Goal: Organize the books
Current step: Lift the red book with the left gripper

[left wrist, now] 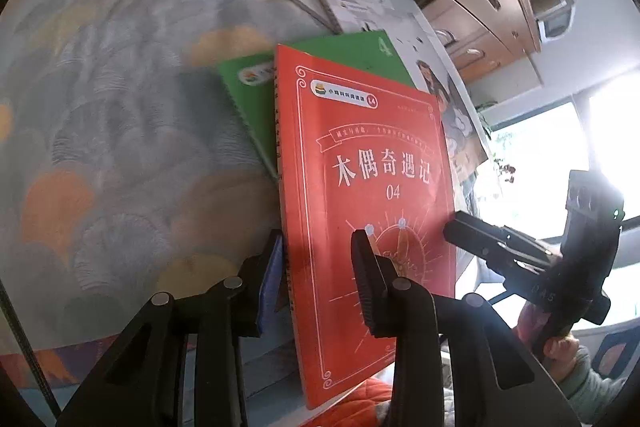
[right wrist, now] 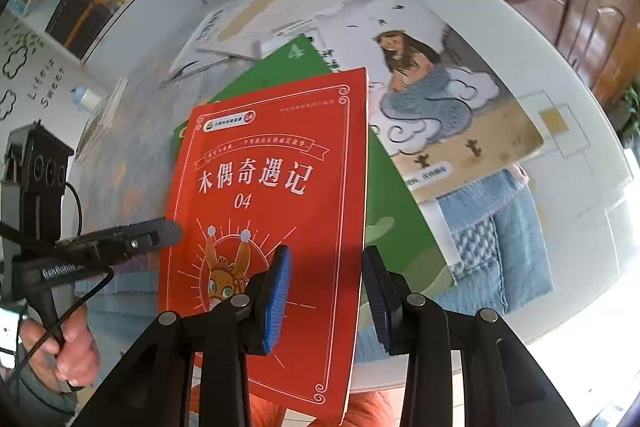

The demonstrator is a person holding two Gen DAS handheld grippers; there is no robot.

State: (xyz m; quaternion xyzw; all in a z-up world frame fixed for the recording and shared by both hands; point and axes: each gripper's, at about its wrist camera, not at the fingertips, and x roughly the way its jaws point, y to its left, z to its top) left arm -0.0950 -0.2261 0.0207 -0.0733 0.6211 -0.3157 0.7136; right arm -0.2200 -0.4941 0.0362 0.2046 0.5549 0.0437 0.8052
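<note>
Two tools are working one book here, so start from the big picture. The round surface [right wrist: 592,219] spreads out ahead of both tools, with a loose pile of books on it. A large illustrated book [right wrist: 440,99] lies ahead and to the right of your right tool [right wrist: 327,251], and some pale books [right wrist: 280,15] lie farther ahead. A green book [right wrist: 392,195] lies directly beneath the one you want.

The red book [right wrist: 272,167] lies on top, right under both tools. Its near end reaches past the surface's edge towards you. Your left tool [left wrist: 318,239] straddles its spine edge, and the right tool straddles the opposite long edge.

Both tools have their jaws partly apart. The pad faces look bare, so neither seems to be pinching anything.

You appear to be taking hold of the red book to lift it off the pile. Use the overhanging end, since that is likely the only place a finger can get underneath. Roll each wrist so that one pad goes under the cover and the other on top. Close both sides evenly, because a thin paperback will probably sag or twist if only one side bites. Lift it straight off, or the green book may drag along with it.
</note>
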